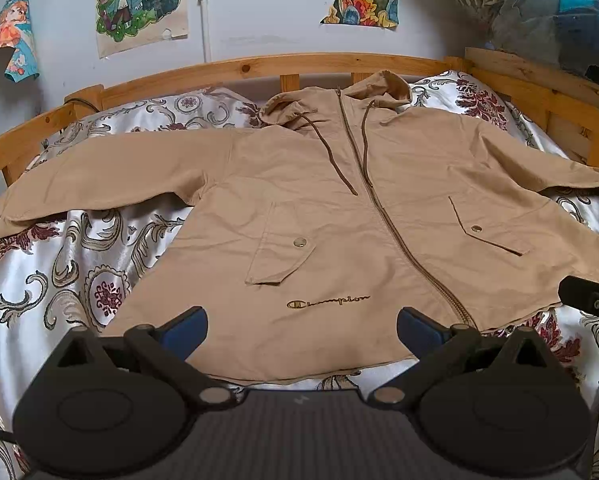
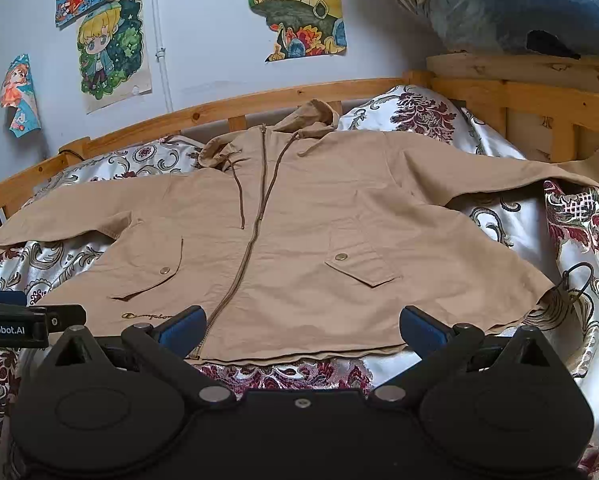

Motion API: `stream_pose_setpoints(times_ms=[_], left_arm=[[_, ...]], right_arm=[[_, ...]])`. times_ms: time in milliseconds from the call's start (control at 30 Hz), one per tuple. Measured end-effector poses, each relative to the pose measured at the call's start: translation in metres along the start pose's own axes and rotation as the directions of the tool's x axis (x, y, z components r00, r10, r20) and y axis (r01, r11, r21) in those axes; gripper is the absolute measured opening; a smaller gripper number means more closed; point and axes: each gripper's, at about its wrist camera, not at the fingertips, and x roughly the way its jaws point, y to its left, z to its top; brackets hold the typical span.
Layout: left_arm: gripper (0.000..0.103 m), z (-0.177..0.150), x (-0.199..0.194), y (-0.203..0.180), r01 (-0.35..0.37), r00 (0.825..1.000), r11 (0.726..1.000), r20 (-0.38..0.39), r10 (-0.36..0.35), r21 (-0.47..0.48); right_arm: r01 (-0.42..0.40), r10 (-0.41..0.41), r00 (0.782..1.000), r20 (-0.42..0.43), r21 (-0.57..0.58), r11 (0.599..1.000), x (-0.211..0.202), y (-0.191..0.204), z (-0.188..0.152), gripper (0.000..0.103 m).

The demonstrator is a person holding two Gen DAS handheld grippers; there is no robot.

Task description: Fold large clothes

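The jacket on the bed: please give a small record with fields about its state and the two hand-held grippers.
garment: tan hooded jacket, spread flat, front up
zipper: closed
sleeves: both stretched outward
surface: patterned bedspread
left hand-held gripper: open, over the hem, holding nothing
right hand-held gripper: open, over the hem, holding nothing
folding: not yet begun

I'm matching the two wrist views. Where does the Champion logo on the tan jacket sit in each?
Left wrist: Champion logo, lower centre, left of the zipper.
Right wrist: Champion logo, lower left, partly hidden by a gripper finger.
Shared landmark: the zipper.
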Motion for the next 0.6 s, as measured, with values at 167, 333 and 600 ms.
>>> stream_pose_setpoints(times_ms=[167,333,600], left_arm=[[0.102,-0.0006,-0.0001,-0.0008,0.000,1.000,1.000,0.001,0.000,0.002],[0.102,-0.0014,0.0001,-0.0013,0.000,1.000,1.000,0.001,0.000,0.003],[0.102,-0.0017,0.0006,-0.0032,-0.001,1.000,1.000,-0.002,0.001,0.006]], right_arm=[[0.000,0.000,1.000,0.000,0.001,1.000,-0.0001,0.0000,0.0002,0.102],[0.000,0.000,1.000,-0.001,0.001,1.000,-0.0002,0.0000,0.0004,0.102],[0.000,0.000,1.000,-0.002,0.001,1.000,-0.0003,-0.0002,0.0011,0.102]])
